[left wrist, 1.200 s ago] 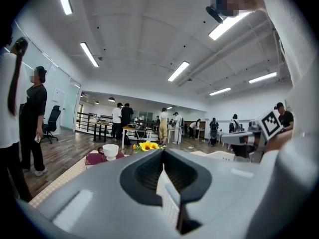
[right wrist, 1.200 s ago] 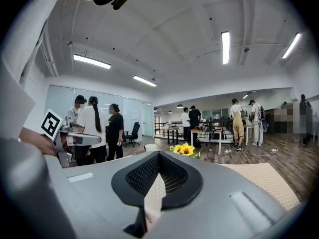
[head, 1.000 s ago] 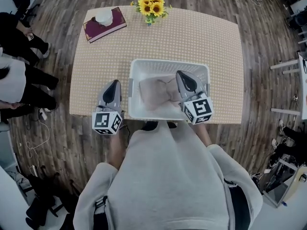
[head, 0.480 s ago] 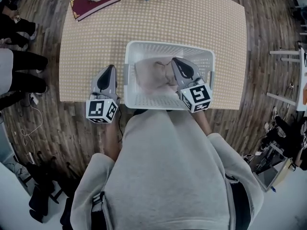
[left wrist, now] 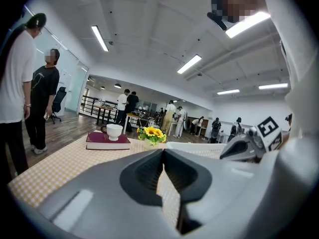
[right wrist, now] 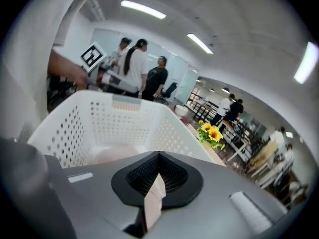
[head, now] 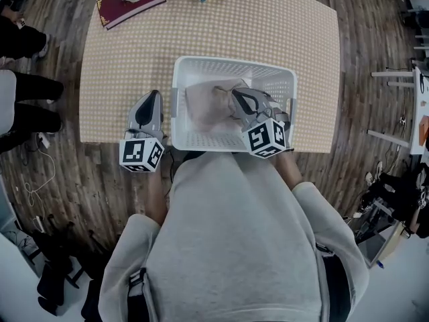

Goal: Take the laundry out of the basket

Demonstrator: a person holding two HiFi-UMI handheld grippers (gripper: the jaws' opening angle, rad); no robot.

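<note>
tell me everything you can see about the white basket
The white basket is a rectangular plastic tub, open at the top, with walls full of small holes under a solid rim. It stands upright on the patterned table, close to the person's edge. A pale beige cloth lies crumpled inside it. The right gripper reaches in over the near wall, its jaws shut on a fold of that cloth.
</note>
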